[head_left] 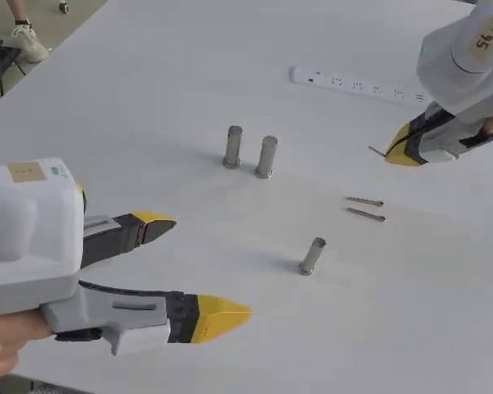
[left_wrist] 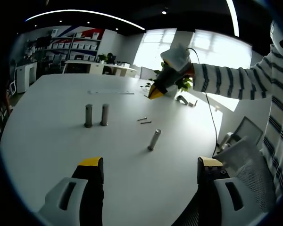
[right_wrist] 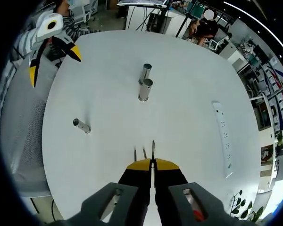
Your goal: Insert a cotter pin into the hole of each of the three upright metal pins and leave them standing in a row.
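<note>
Left claw (head_left: 205,266) gapes near pins (head_left: 266,156), power strip (head_left: 357,85) beyond.

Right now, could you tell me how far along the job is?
Done: nothing; no metal pin carries a cotter pin. In hand: the right gripper is shut on one cotter pin, the left gripper open. Left: all three insertions, using the two cotter pins on the table, and lining up the lone metal pin.
</note>
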